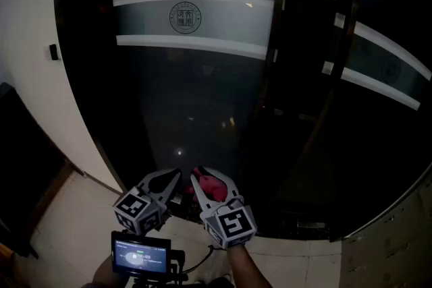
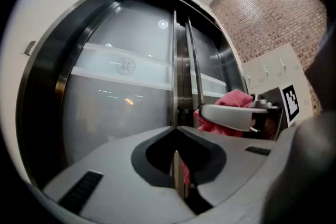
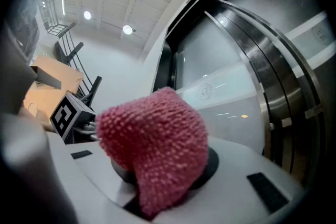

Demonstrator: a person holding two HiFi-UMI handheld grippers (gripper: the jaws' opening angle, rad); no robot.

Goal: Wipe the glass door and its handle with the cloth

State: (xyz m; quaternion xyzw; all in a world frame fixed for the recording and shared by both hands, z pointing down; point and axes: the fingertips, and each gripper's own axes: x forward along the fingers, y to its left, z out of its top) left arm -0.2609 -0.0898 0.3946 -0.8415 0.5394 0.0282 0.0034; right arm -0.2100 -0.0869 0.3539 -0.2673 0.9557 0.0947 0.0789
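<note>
The dark glass door (image 1: 196, 98) fills the head view, with two frosted bands and a round logo (image 1: 185, 17). Tall vertical metal handle bars (image 1: 341, 77) run down its right part, and show as handle bars (image 2: 181, 71) in the left gripper view. Low in front of the glass, my right gripper (image 1: 206, 182) is shut on a pink knitted cloth (image 1: 212, 187); the cloth (image 3: 152, 149) bulges out over the jaws. Just to its left, my left gripper (image 1: 167, 183) is shut, its tips meeting with nothing held. Neither gripper touches the glass.
A white wall (image 1: 27, 23) with a small switch (image 1: 52, 52) borders the door on the left. Pale floor tiles (image 1: 74, 212) lie below. A small lit screen (image 1: 140, 254) sits under the grippers. A brick wall (image 2: 262, 13) and lockers (image 2: 273, 71) stand to the right.
</note>
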